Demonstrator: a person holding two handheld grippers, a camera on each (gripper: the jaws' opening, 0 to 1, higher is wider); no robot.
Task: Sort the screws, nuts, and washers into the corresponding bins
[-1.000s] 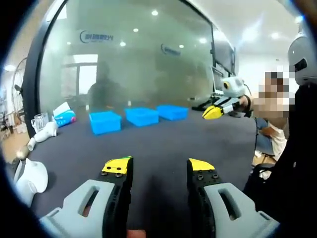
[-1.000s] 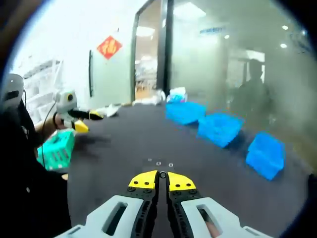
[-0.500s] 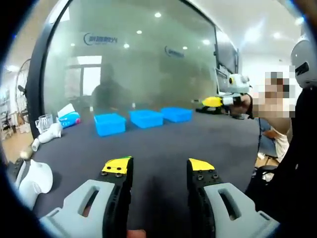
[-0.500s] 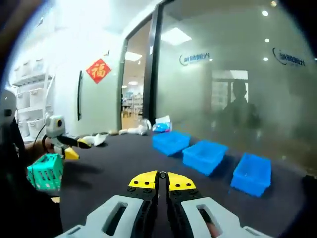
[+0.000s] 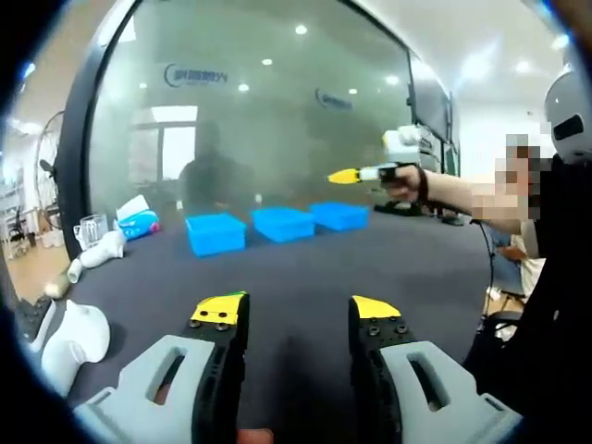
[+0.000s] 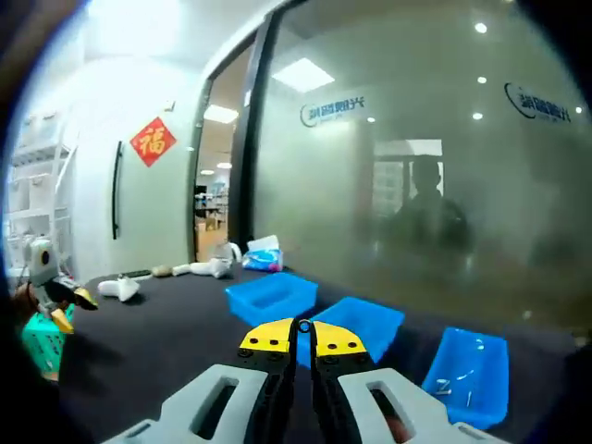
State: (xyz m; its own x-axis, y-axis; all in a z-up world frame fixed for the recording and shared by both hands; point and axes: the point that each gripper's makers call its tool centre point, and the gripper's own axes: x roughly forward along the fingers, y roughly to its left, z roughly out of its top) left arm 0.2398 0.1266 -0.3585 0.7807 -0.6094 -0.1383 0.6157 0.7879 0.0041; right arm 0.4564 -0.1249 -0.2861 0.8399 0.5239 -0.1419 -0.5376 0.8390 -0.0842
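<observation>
on the dark table (image 5: pixel 296 268), three blue bins (image 5: pixel 215 232) stand in one row near the far edge, just in front of the frosted glass wall (image 5: pixel 259 111), with a wide bare stretch of tabletop on their near side. left gripper (image 5: pixel 296 313): jaws set well apart, holding nothing. right gripper (image 6: pixel 302 334): jaws closed tip to tip, nothing seen between them, raised over the bins; small hardware lies in one bin (image 6: pixel 465 370).

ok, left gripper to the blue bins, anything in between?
Nothing. In the left gripper view only bare dark tabletop lies between the left gripper, jaws apart, and the row of three blue bins. White objects sit off to the side.
</observation>
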